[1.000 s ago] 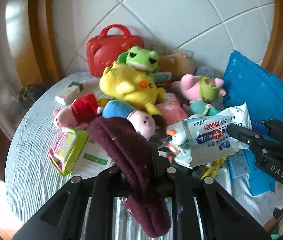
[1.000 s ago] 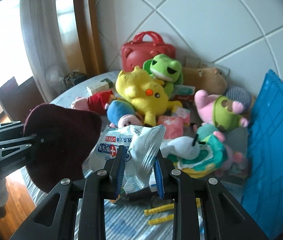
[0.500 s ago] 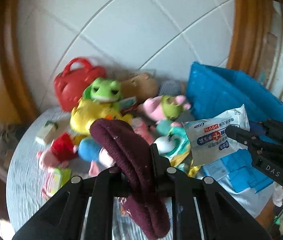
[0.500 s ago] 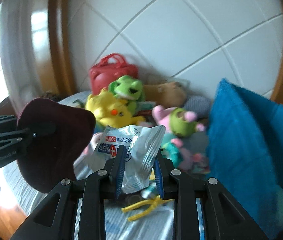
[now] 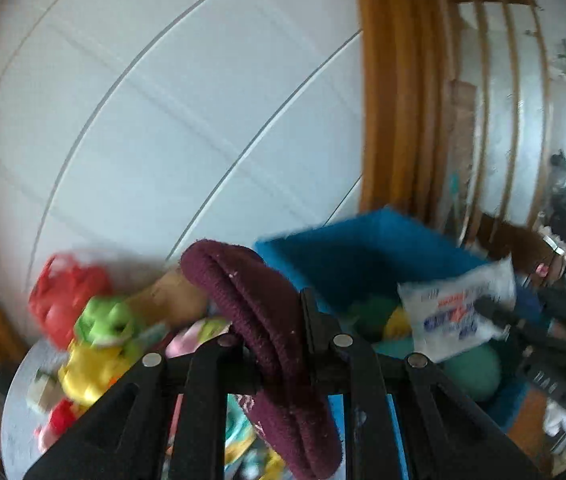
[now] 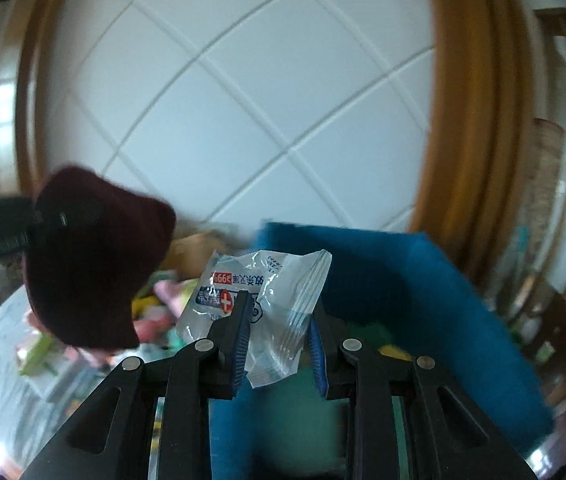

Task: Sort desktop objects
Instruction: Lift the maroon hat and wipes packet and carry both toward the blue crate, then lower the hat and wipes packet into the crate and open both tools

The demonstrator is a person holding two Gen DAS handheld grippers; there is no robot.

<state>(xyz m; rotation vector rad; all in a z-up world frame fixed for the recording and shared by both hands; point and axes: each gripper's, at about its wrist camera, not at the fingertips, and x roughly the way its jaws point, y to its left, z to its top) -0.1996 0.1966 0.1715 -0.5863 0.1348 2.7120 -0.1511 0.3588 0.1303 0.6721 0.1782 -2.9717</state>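
Observation:
My left gripper (image 5: 271, 320) is shut on a dark maroon knit hat (image 5: 259, 312), held in the air; the hat also shows in the right wrist view (image 6: 87, 256). My right gripper (image 6: 279, 316) is shut on a white plastic packet with blue and red print (image 6: 259, 292), held over the blue fabric bin (image 6: 423, 292). In the left wrist view the packet (image 5: 455, 316) hangs above the open blue bin (image 5: 347, 268), which holds green and yellow items. The hat is left of the bin's near wall.
Plush toys lie on the round table (image 5: 19, 412) at lower left: a green frog (image 5: 103, 320), a yellow one (image 5: 87, 372), and a red bag (image 5: 63, 296). A white tiled wall (image 5: 163, 120) stands behind. A wooden door frame (image 5: 395, 100) is at the right.
Both grippers have risen and swung right, away from the toy pile toward the blue bin. The hat and the packet stay gripped. The packet now hangs over the bin.

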